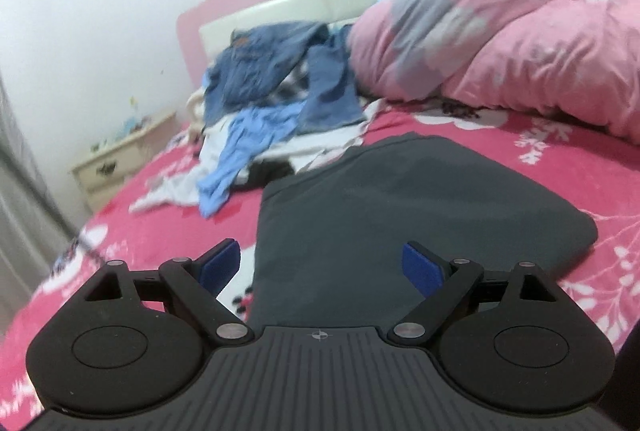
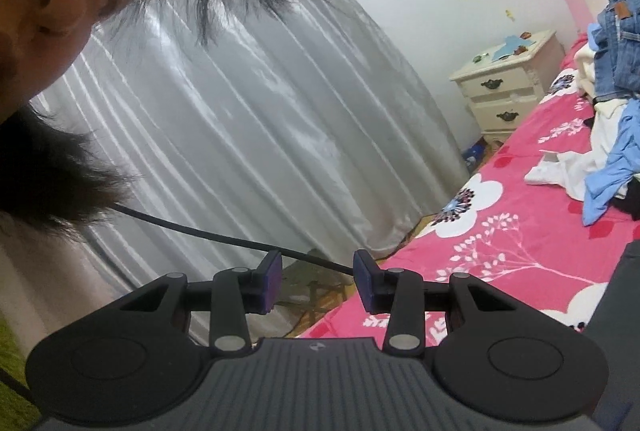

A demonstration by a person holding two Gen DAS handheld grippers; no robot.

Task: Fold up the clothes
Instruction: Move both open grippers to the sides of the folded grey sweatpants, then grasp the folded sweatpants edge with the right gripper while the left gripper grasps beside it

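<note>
A folded dark grey garment (image 1: 400, 207) lies flat on the pink flowered bedsheet (image 1: 152, 231). My left gripper (image 1: 320, 263) hovers over its near end, open wide, with nothing between the blue pads. Beyond it sits a heap of unfolded clothes: blue jeans (image 1: 272, 71), a light blue shirt (image 1: 248, 147) and white pieces (image 1: 176, 191). My right gripper (image 2: 318, 279) is off the bed's side, pointing toward the curtain, open and empty. The same heap (image 2: 616, 119) shows at the right edge of the right wrist view, and a strip of the grey garment (image 2: 616, 311) too.
A rolled pink duvet (image 1: 520, 43) fills the bed's far right, against a pink headboard (image 1: 256, 7). A cream nightstand (image 2: 508, 87) stands beside the bed near the grey curtain (image 2: 240, 135). A black cable (image 2: 224, 235) crosses in front of it. A person's head is close at the top left.
</note>
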